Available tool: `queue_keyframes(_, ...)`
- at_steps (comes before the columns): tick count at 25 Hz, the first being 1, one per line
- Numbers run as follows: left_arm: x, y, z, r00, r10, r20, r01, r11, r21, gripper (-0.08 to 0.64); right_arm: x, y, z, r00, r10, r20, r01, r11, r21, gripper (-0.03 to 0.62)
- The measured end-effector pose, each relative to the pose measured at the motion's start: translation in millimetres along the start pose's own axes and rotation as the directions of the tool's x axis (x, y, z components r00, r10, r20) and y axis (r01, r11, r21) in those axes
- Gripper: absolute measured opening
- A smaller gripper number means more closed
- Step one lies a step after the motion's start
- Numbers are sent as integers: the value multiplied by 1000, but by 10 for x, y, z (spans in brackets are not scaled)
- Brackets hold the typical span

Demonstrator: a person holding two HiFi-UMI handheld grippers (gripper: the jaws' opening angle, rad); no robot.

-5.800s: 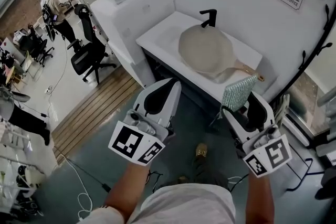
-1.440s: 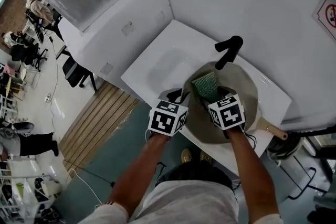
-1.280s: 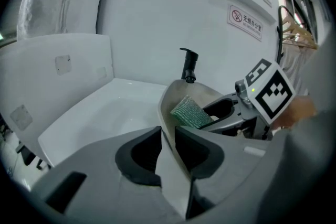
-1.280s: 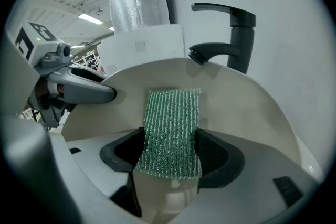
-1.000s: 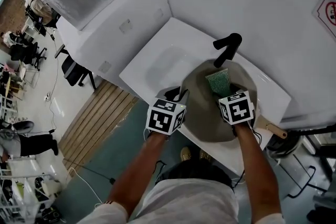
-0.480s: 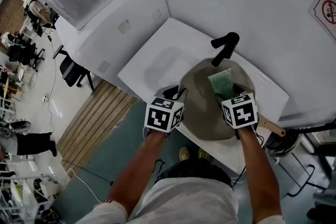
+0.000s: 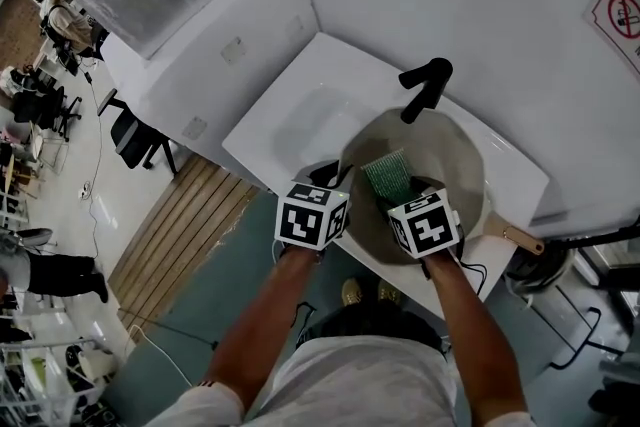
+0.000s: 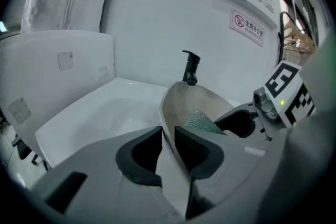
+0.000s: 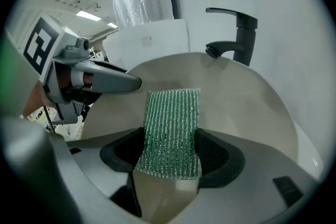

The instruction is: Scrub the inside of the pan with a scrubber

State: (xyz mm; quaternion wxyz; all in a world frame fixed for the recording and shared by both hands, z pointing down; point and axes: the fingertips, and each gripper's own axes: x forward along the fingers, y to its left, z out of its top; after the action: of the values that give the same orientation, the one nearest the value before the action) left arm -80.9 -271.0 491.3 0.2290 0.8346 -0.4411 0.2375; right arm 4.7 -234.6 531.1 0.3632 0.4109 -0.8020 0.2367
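A beige pan (image 7: pixel 450 165) lies tilted in the white sink (image 7: pixel 300 120), its wooden handle (image 7: pixel 516 238) pointing right. My left gripper (image 7: pixel 336 179) is shut on the pan's near left rim (image 8: pixel 164 113), which runs between its pads. The right gripper (image 7: pixel 400 198) is shut on a green mesh scrubber (image 7: pixel 386 176). In the right gripper view the scrubber (image 9: pixel 173 126) sticks out from the jaws and lies against the pan's inner surface (image 9: pixel 241 107), left of its middle. The left gripper view shows the scrubber (image 8: pixel 202 121) inside the pan beside the right gripper (image 8: pixel 247 122).
A black faucet (image 7: pixel 424 85) stands behind the pan, its spout over the far rim. A white wall rises behind the sink, and a white cabinet (image 7: pixel 215 35) adjoins it on the left. The sink's left half (image 8: pixel 100 113) holds nothing. People and office chairs are far left.
The right gripper has carried the scrubber from the pan's right side leftward and nearer across the inside. The left gripper has stayed on the rim.
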Motion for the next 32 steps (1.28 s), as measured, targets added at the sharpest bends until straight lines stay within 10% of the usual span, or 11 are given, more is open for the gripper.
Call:
queue_keyframes(20, 13, 9, -1, 1000, -6, 3, 6, 1000, -2, 86, -207, -592, -300, 989, -129, -74, 129, 992, -8, 304)
queue_keyframes(32, 10, 6, -4, 1000, 1, 2, -1, 1000, -4, 86, -324, -44, -157, 1000, -18, -6, 18, 1000, -1, 304)
